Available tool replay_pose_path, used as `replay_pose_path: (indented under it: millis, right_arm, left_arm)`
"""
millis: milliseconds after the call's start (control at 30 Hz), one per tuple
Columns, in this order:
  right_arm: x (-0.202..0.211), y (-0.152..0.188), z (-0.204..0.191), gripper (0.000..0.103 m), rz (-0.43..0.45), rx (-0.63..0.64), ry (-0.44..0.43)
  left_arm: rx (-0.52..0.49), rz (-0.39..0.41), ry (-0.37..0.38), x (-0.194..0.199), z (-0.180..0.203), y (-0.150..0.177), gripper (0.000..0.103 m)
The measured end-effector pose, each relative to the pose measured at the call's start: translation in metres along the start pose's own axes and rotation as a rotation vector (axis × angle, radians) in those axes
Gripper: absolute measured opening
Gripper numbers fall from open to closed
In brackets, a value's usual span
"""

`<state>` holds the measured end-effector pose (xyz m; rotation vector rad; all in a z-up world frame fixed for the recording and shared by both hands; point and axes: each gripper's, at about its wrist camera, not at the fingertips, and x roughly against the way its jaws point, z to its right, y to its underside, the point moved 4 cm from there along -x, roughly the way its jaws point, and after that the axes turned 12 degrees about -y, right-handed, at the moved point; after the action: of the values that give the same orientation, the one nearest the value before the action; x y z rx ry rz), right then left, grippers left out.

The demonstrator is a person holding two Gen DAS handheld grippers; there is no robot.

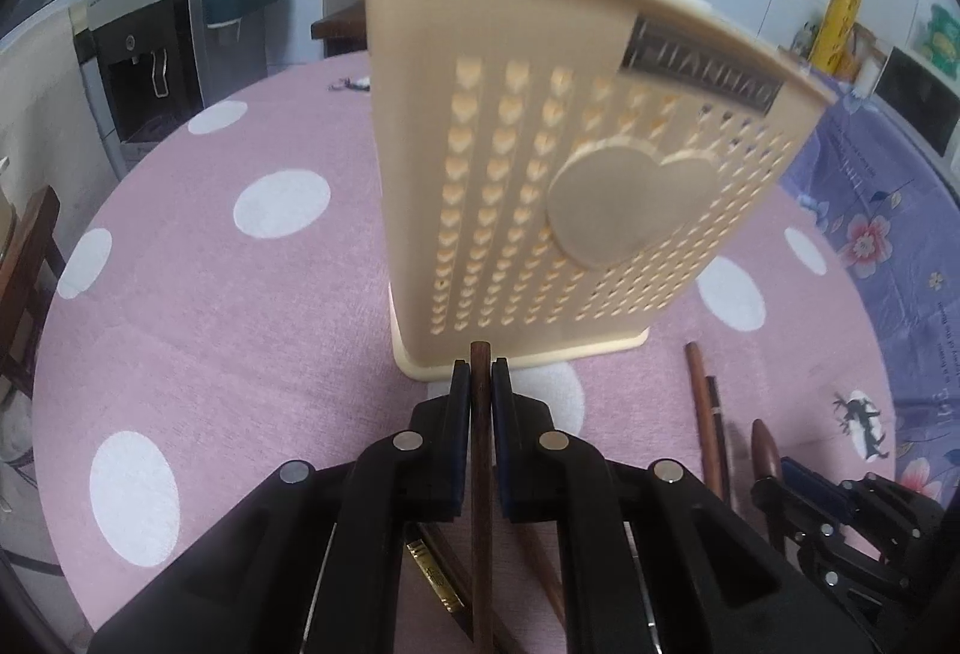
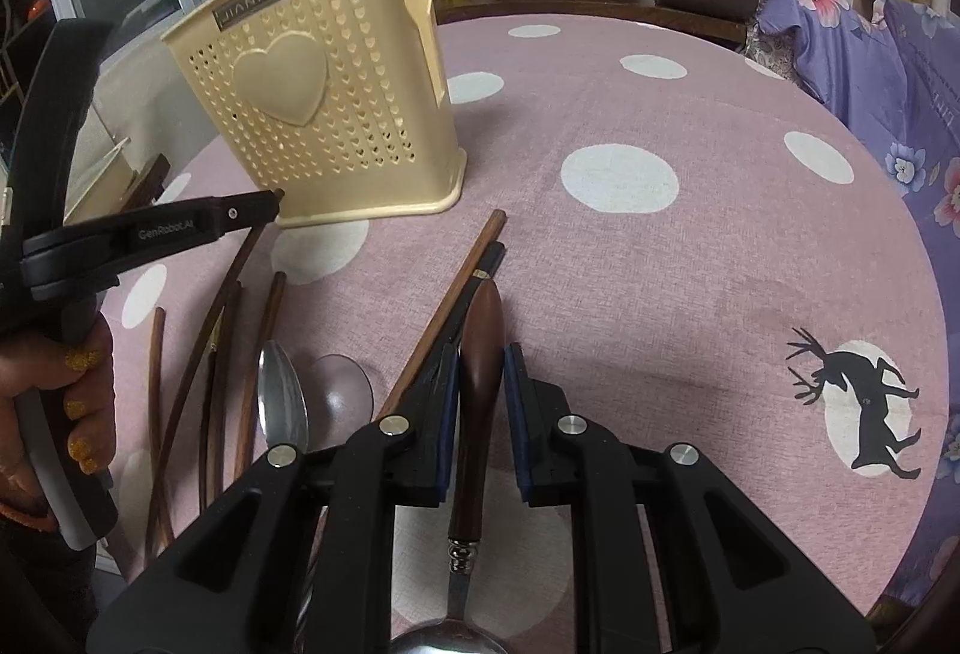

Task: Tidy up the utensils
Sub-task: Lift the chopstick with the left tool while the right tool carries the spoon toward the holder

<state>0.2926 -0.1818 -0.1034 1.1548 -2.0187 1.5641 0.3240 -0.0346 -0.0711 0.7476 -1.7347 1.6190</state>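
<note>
A cream plastic utensil holder [image 1: 576, 162] with heart-shaped holes stands on the pink dotted table; it also shows in the right wrist view [image 2: 336, 108]. My left gripper [image 1: 480, 378] is shut on a dark wooden chopstick [image 1: 479, 474], its tip just before the holder's base. My right gripper [image 2: 483, 360] is shut on the brown wooden handle of a spoon [image 2: 480, 354], lifted slightly above the table. Several wooden chopsticks [image 2: 222, 354] and a metal spoon [image 2: 281, 402] lie on the table at left.
Two chopsticks [image 2: 456, 288] lie beside the right gripper. A clear spoon [image 2: 341, 390] lies near the metal one. A purple floral cloth [image 2: 870, 54] covers furniture to the right. A water dispenser [image 1: 144, 54] stands far left.
</note>
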Motion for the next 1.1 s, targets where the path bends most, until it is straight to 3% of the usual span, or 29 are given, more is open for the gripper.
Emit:
replay_pose_path:
  millis: [267,633,967,1100]
  right_arm:
    - [0.033,-0.009,-0.007,0.016,0.088,0.025,-0.054]
    - [0.098,-0.016,-0.02,0.016,0.209,0.078,-0.143]
    - [0.134,-0.008,-0.029,0.016,0.252,0.116,-0.175]
    - [0.139,-0.008,-0.031,0.016,0.262,0.123,-0.181]
  left_arm:
    - [0.033,0.106,0.089,0.045,-0.01,-0.008,0.008]
    - [0.037,0.302,0.186,0.137,-0.031,0.0,0.008]
    - [0.002,0.379,0.283,0.186,-0.032,0.016,0.008]
    - [0.003,0.398,0.288,0.194,-0.035,0.015,0.008]
